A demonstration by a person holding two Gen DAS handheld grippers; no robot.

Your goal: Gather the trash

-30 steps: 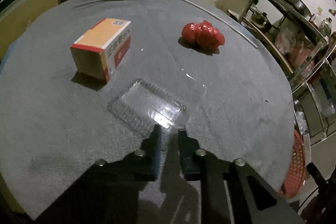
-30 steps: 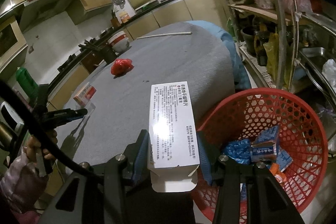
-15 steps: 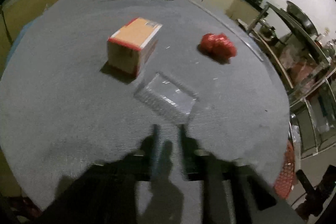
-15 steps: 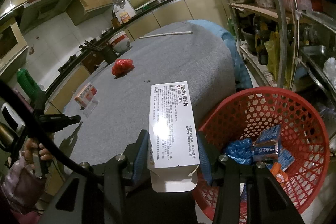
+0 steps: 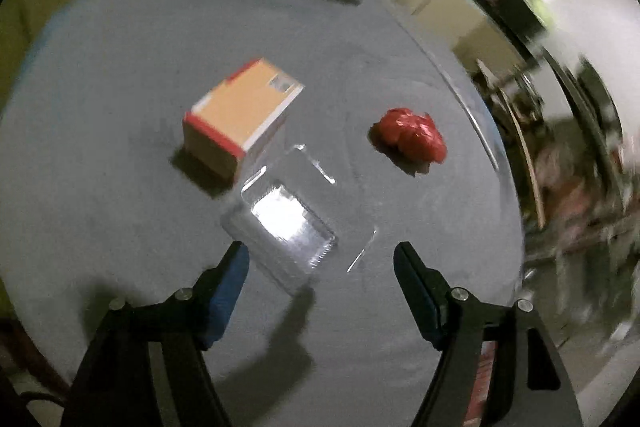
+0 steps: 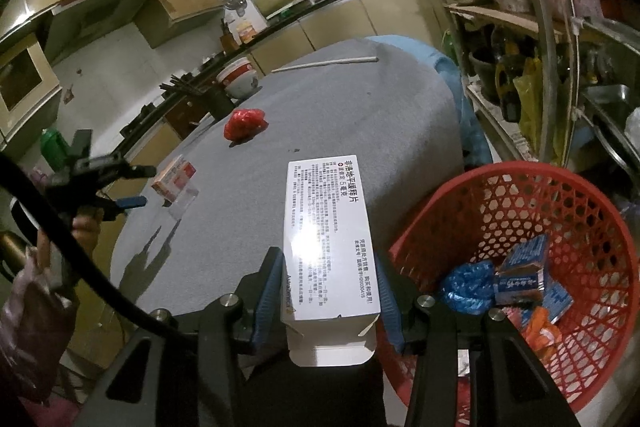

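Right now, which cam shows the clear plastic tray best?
Left wrist: the clear plastic tray lies large and central before the open left hand-held gripper. Right wrist shows it only small and faint beside the orange box.

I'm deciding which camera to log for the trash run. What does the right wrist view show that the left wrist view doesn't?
Only the right wrist view shows the right hand-held gripper shut on the white medicine box, and the blue packets in the red basket.

Only the left wrist view shows the open left hand-held gripper from behind, close over the clear plastic tray.

Both show the grey table, the orange box, the red crumpled bag and that tray.
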